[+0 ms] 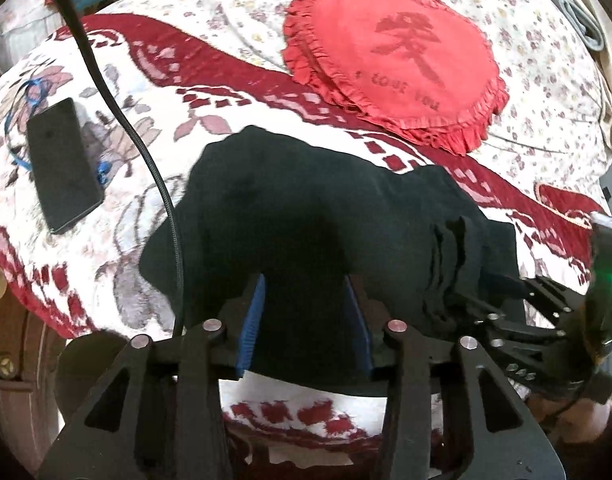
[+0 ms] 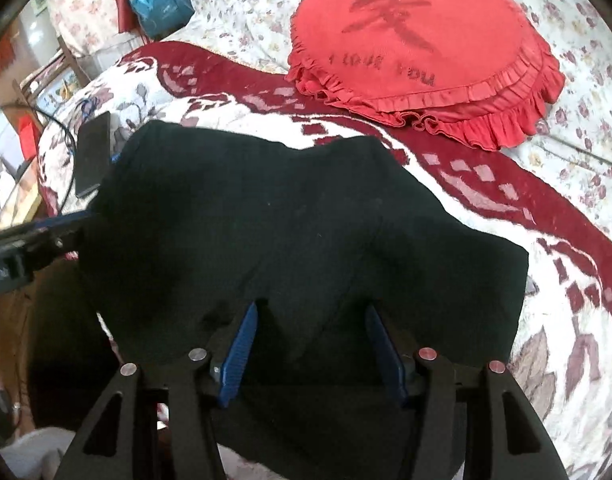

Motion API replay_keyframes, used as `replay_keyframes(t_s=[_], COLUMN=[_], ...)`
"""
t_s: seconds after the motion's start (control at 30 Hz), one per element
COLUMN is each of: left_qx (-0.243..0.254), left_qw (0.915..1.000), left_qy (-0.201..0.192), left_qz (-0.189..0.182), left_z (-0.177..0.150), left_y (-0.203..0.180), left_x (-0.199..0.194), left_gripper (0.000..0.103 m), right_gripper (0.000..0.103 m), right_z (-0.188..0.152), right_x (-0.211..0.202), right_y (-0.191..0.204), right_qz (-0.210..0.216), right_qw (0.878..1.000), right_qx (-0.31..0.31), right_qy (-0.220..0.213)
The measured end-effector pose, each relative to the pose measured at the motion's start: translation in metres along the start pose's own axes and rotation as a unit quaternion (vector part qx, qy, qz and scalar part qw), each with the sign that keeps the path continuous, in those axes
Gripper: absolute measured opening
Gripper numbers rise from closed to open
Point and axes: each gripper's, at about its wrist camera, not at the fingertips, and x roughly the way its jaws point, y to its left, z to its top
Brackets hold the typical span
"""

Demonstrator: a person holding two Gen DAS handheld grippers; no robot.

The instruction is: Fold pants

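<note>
The black pants lie folded into a thick pile on the red and white blanket. My left gripper stands over the near edge of the pile, its blue pads apart and pressing on nothing. In the right wrist view the pants fill the middle, and my right gripper hovers over their near part with its pads wide apart. Cloth lies under and between both pairs of fingers but is not pinched. The right gripper shows at the pile's bunched right edge, the left gripper at its left edge.
A round red frilled cushion lies behind the pants on a flowered sheet. A black phone rests on the blanket to the left, and a black cable runs past it. The bed's edge drops off at the left.
</note>
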Motion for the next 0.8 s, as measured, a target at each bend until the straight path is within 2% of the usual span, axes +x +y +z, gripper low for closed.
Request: replay_keyframes(t_s=[0.07, 0.1, 0.23, 0.4, 0.47, 0.57, 0.63, 0.8], left_qx=[-0.014, -0.023, -0.043, -0.063, -0.077, -0.106, -0.126, -0.147], left_qw=[0.9999, 0.9997, 0.9990, 0.9980, 0.9969, 0.9942, 0.9918, 0.9889], left_qy=[-0.002, -0.005, -0.002, -0.001, -0.001, -0.002, -0.002, 0.004], left_qz=[-0.004, -0.010, -0.011, -0.007, -0.011, -0.019, -0.022, -0.019], left_z=[0.000, 0.000, -0.001, -0.005, -0.007, -0.011, -0.015, -0.017], left_y=[0.007, 0.013, 0.026, 0.044, 0.052, 0.066, 0.076, 0.086], left_x=[-0.002, -0.003, -0.006, -0.010, -0.012, -0.013, -0.013, -0.006], left_gripper=[0.058, 0.059, 0.059, 0.059, 0.059, 0.060, 0.067, 0.067], right_gripper=[0.055, 0.055, 0.055, 0.056, 0.059, 0.064, 0.065, 0.065], right_z=[0.007, 0.011, 0.029, 0.056, 0.066, 0.080, 0.090, 0.113], right_x=[-0.006, -0.010, -0.013, 0.006, 0.012, 0.020, 0.025, 0.041], right_y=[0.003, 0.006, 0.019, 0.042, 0.051, 0.061, 0.070, 0.085], right_qz=[0.003, 0.003, 0.033, 0.075, 0.086, 0.095, 0.103, 0.107], right_qw=[1.000, 1.000, 0.999, 0.997, 0.996, 0.994, 0.993, 0.992], right_qx=[-0.003, -0.008, -0.017, -0.019, -0.023, -0.033, -0.045, -0.059], right_qy=[-0.008, -0.015, -0.030, -0.024, -0.027, -0.030, -0.031, -0.024])
